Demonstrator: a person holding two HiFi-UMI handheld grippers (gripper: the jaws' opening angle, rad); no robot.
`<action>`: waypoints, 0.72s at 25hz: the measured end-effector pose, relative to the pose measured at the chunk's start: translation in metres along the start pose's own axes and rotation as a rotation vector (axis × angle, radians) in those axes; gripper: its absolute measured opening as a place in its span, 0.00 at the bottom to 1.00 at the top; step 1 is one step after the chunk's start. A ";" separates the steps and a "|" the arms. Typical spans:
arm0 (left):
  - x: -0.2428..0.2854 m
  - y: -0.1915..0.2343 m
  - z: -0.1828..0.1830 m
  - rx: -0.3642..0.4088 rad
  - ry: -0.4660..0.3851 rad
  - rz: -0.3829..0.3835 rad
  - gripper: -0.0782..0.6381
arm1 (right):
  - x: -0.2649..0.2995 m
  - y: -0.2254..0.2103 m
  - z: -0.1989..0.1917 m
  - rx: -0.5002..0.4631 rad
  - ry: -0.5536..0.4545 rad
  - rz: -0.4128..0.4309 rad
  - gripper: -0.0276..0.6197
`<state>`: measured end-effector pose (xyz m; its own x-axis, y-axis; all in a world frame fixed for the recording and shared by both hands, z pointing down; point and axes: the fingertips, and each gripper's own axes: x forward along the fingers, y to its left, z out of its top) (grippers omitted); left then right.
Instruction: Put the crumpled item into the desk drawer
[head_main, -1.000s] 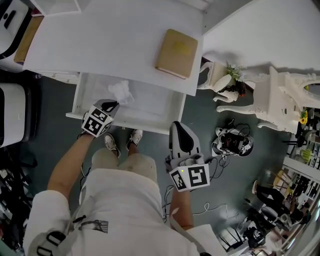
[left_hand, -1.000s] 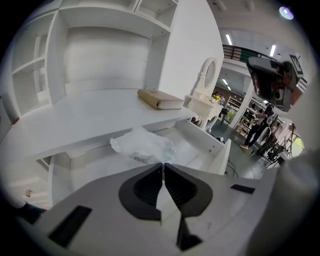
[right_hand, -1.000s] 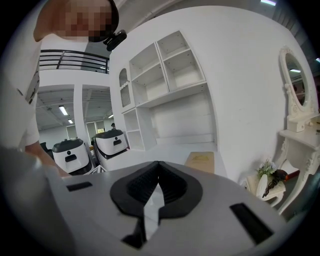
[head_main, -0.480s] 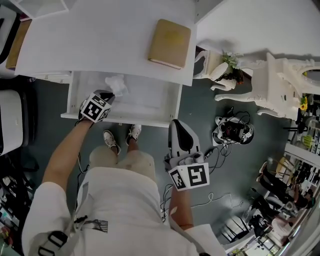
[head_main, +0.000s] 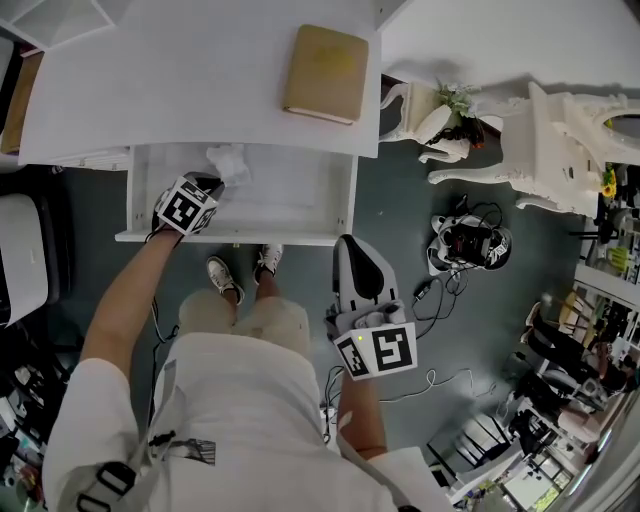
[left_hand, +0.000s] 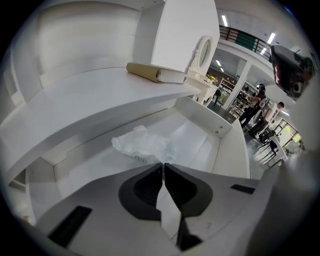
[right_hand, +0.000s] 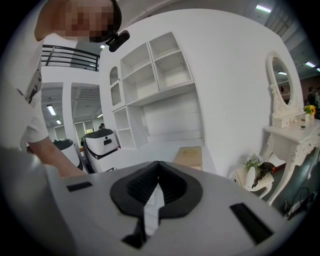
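Crumpled item (left_hand: 142, 144): clear wrinkled plastic, inside the open drawer toward its back, left of the middle, just under the worktop's front edge.
Left hand-held gripper (left_hand: 163, 165): angled down into the drawer, jaws closed together, tips pinching the item's near edge.
Drawer (head_main: 230, 237): white, pulled out toward the person.
Worktop (head_main: 180, 80): white, with a tan book (head_main: 324, 73) lying flat near its right end.
Right hand-held gripper (right_hand: 158, 165): jaws closed, nothing between them, held by the person's right side, well apart from the drawer.
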<state>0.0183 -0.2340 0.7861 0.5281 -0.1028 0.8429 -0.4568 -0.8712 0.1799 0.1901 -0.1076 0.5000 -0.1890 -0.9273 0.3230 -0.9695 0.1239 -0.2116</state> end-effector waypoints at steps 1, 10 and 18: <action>0.002 0.000 0.000 0.002 0.003 -0.003 0.15 | 0.000 -0.001 -0.001 0.001 0.001 -0.004 0.06; 0.019 0.001 0.001 0.008 0.024 -0.023 0.15 | 0.001 -0.012 -0.002 0.005 0.004 -0.033 0.06; 0.033 0.002 -0.002 -0.008 0.055 -0.034 0.15 | 0.000 -0.020 -0.004 0.009 0.006 -0.054 0.06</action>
<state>0.0334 -0.2379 0.8148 0.5036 -0.0470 0.8627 -0.4452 -0.8698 0.2125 0.2091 -0.1084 0.5077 -0.1376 -0.9305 0.3396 -0.9768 0.0707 -0.2021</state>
